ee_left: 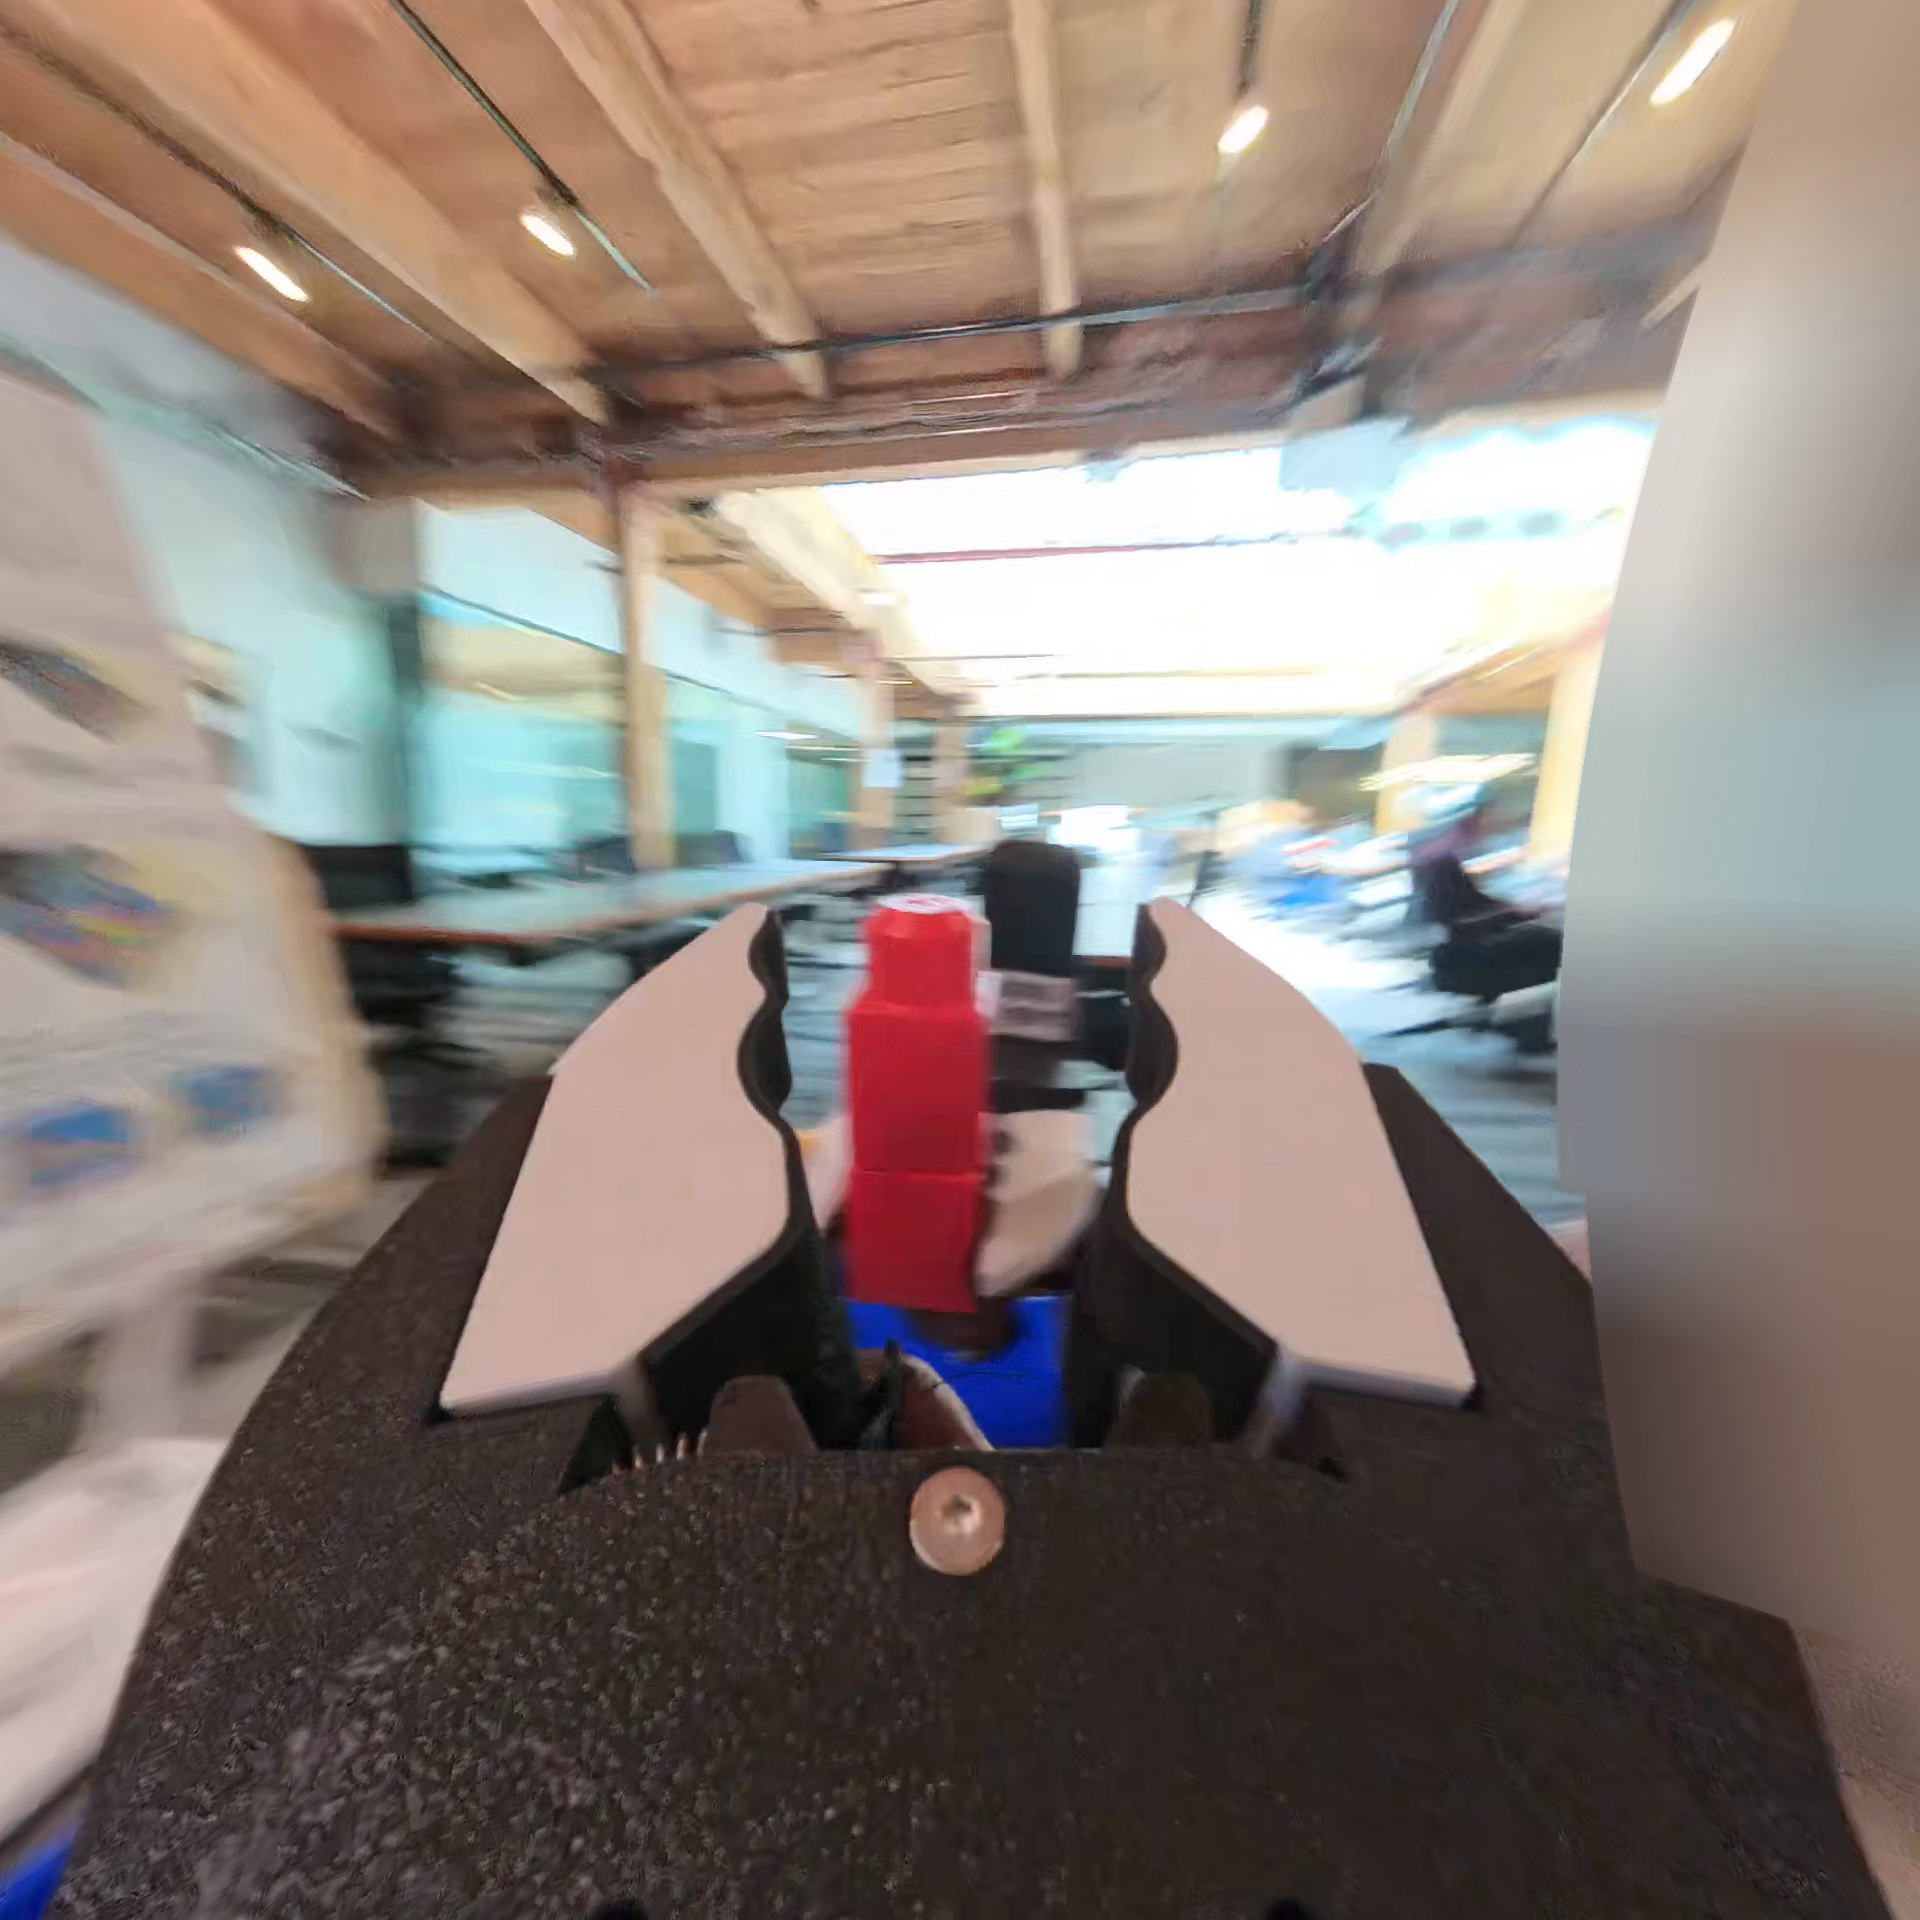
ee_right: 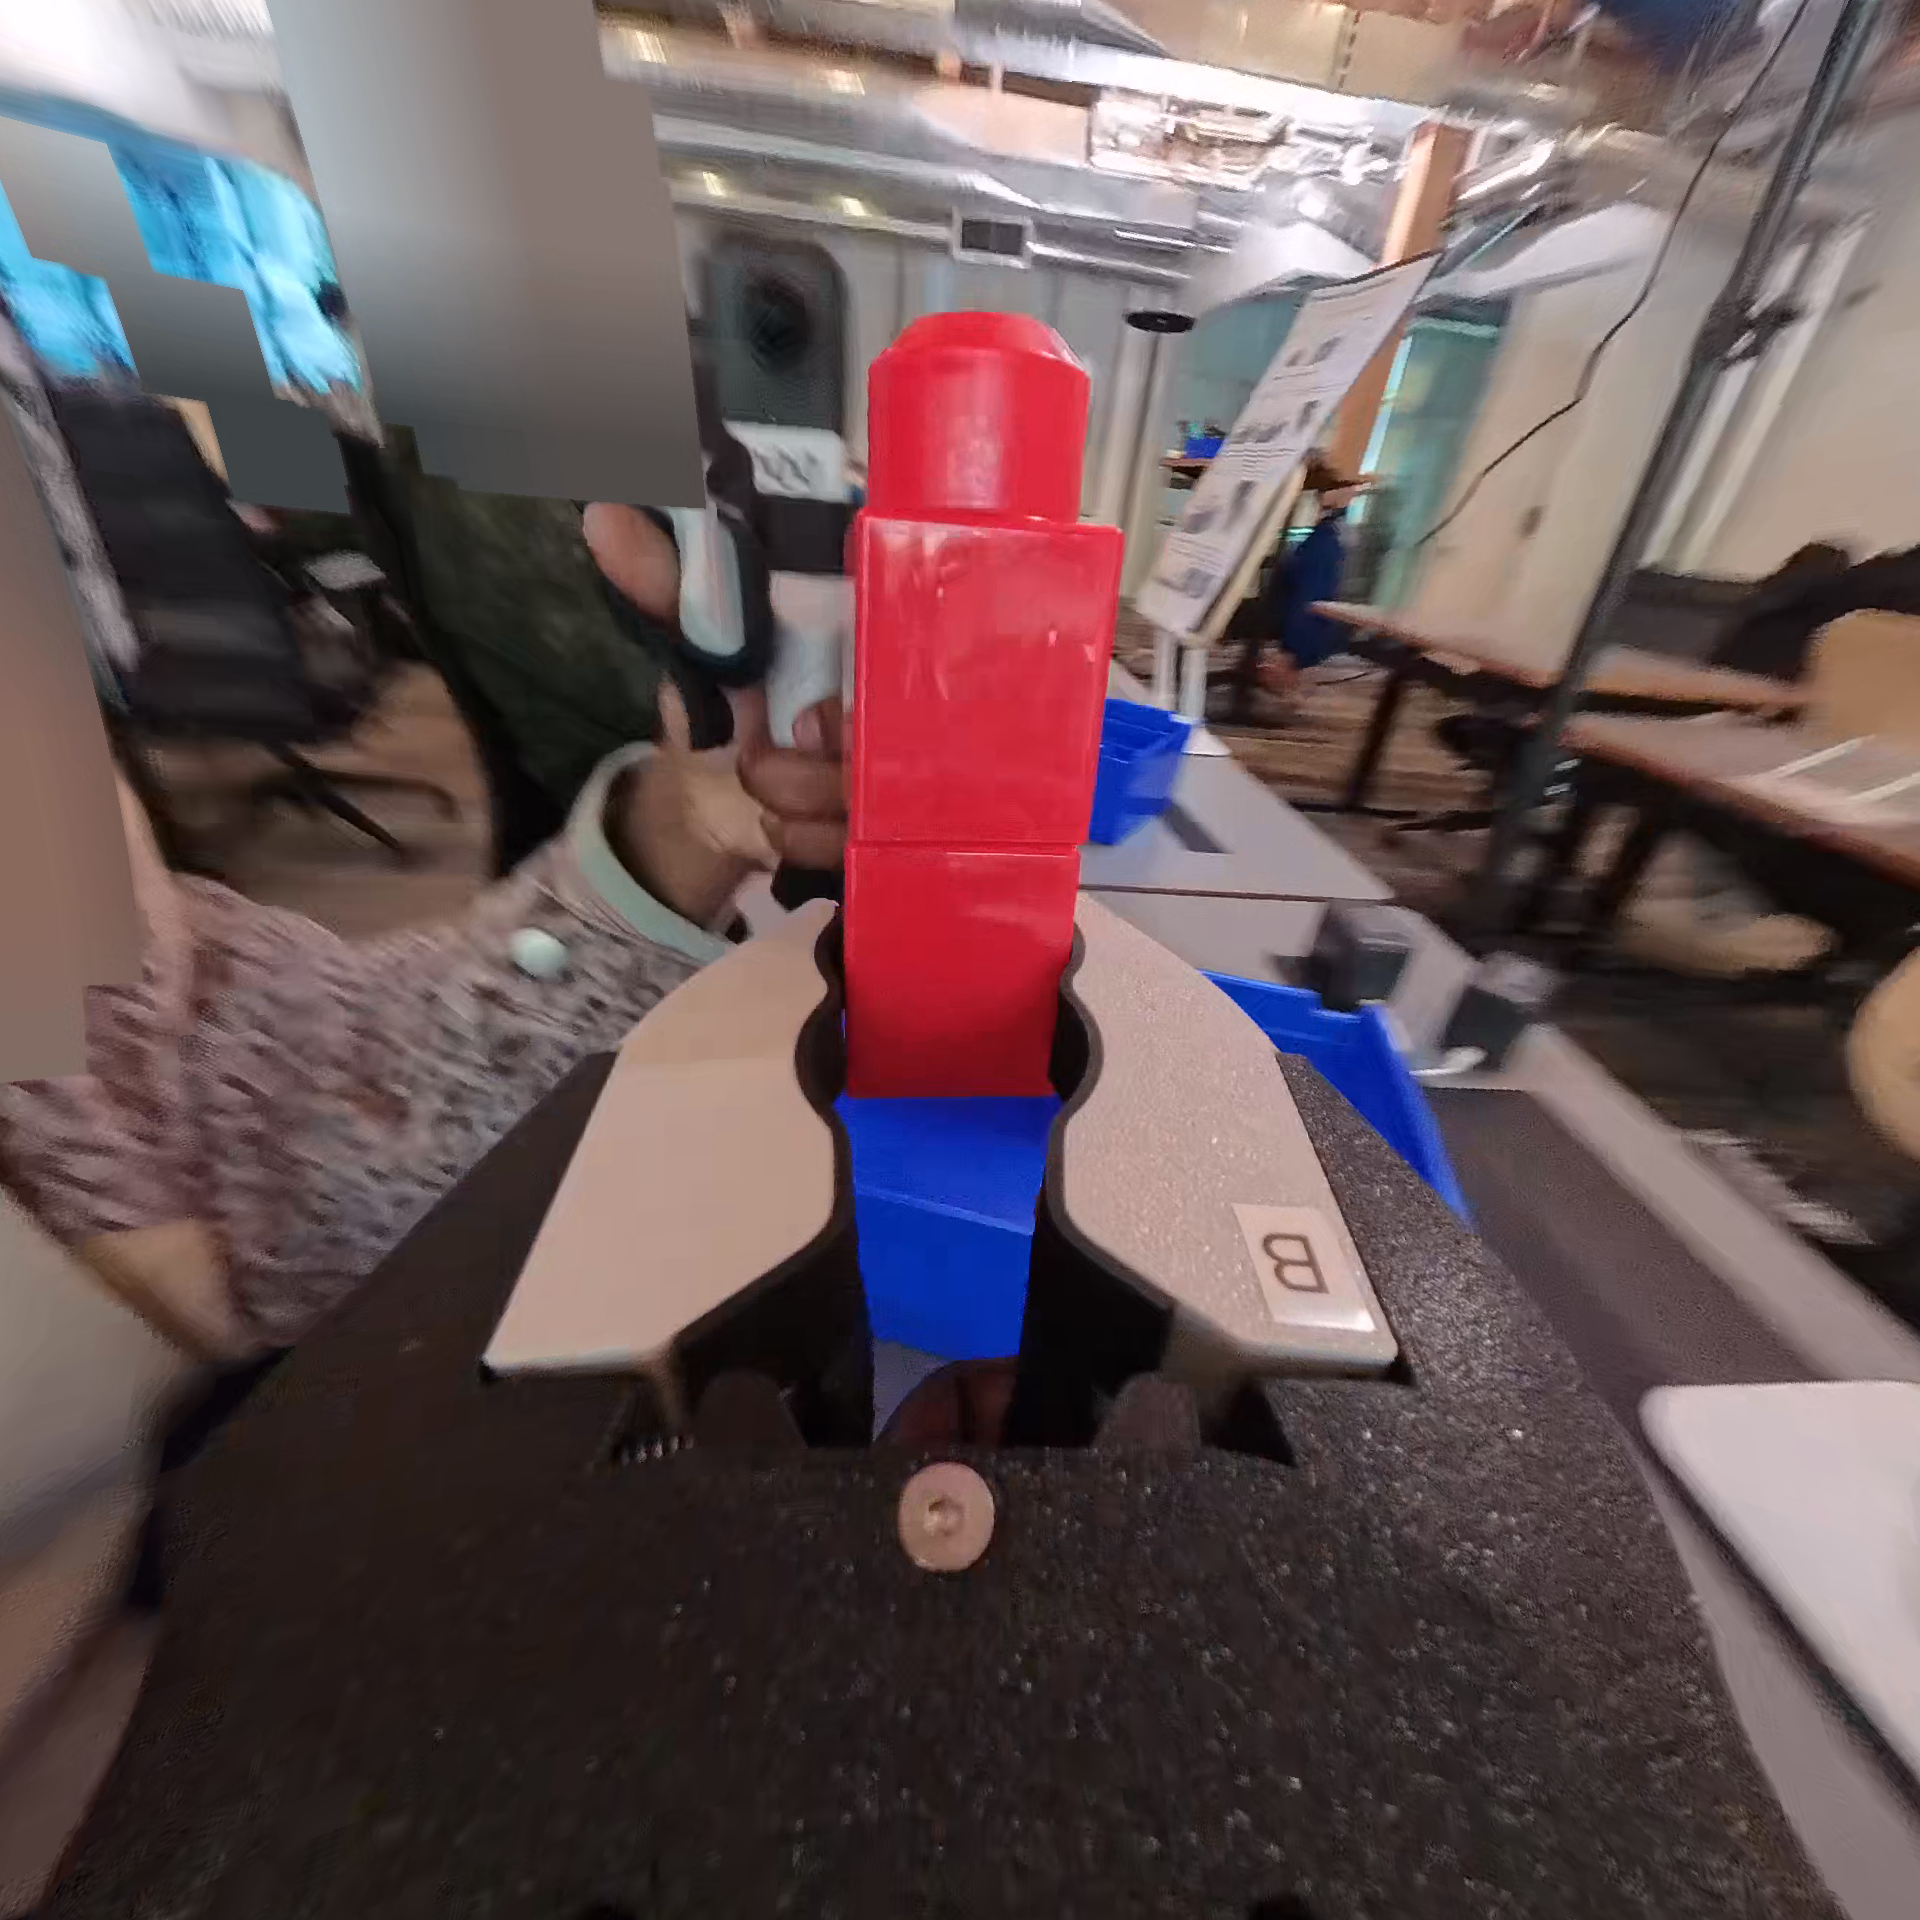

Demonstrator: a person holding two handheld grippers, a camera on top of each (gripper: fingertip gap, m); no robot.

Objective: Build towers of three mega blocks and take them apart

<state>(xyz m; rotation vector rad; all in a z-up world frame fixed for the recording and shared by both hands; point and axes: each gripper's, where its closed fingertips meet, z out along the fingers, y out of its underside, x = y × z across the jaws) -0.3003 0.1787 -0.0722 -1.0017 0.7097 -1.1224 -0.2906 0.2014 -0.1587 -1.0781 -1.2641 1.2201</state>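
**Wooden beams overhead, a three-block tower held between two grippers**

Office desks and chairs blur behind the work, under a ceiling of wooden beams [ee_left: 831,156] with strip lights. At the middle of the right wrist view the right gripper [ee_right: 951,920] is clamped on a tower: its grey fingers [ee_right: 1164,1122] press both sides of the lower red block [ee_right: 951,977], with the blue block [ee_right: 945,1216] beneath it, deep between the fingers. Stacked on top, toward 12 o'clock, sits the upper red block [ee_right: 982,675] with its round stud. Blue bins [ee_right: 1340,1049] lie at 3 o'clock on a grey table [ee_right: 1236,862]. At 9 o'clock a person's hand [ee_right: 717,821] in a patterned sleeve grips a handle.

From the left wrist view, the left gripper [ee_left: 956,920] stands wide, its fingers [ee_left: 644,1164] apart on either side of the same tower, touching nothing. The red blocks [ee_left: 914,1101] rise toward 12 o'clock between them, slightly blurred.
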